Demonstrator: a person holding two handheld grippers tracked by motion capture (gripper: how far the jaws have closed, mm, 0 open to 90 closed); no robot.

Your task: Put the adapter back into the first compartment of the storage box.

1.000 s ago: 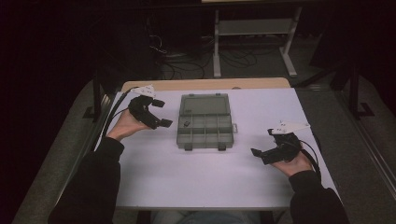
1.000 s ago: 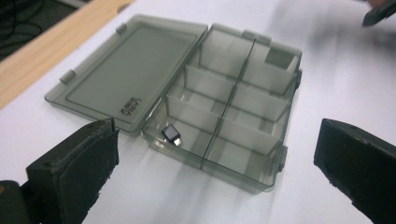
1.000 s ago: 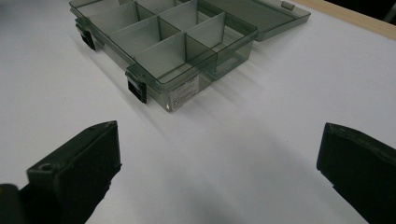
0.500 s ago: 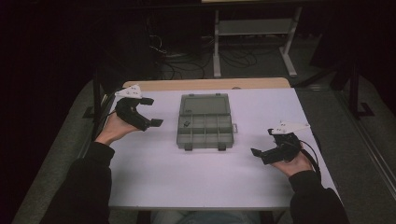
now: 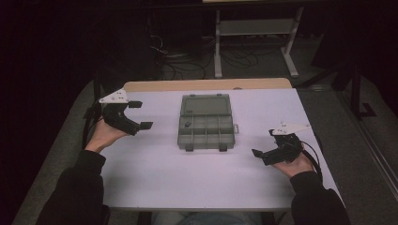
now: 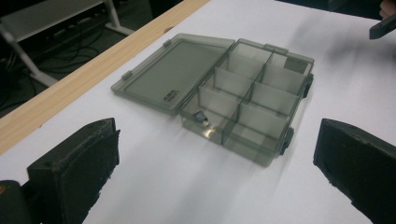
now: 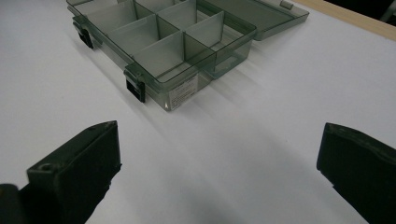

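Note:
A smoky clear compartment box [image 5: 206, 126] lies open in the middle of the white table [image 5: 187, 173], its lid [image 6: 173, 77] folded flat toward the far side. A small dark item [image 6: 201, 116] rests in one compartment on the box's left side [image 5: 187, 124]. My left gripper [image 5: 141, 115] hovers left of the box, open and empty, jaws pointing at it [image 6: 210, 170]. My right gripper [image 5: 264, 143] sits right of the box near the table's right edge, open and empty [image 7: 219, 154]. The box's latches [image 7: 135, 88] face it.
A wooden strip [image 5: 206, 85] runs along the table's far edge. Beyond it on the dark floor are cables [image 5: 187, 65] and a metal-legged stand [image 5: 256, 33]. A jaw tip of the other gripper [image 6: 385, 25] pokes in at the top right of the left gripper view.
My left gripper has drawn back to the left, away from the box. The right gripper and the box have stayed put.

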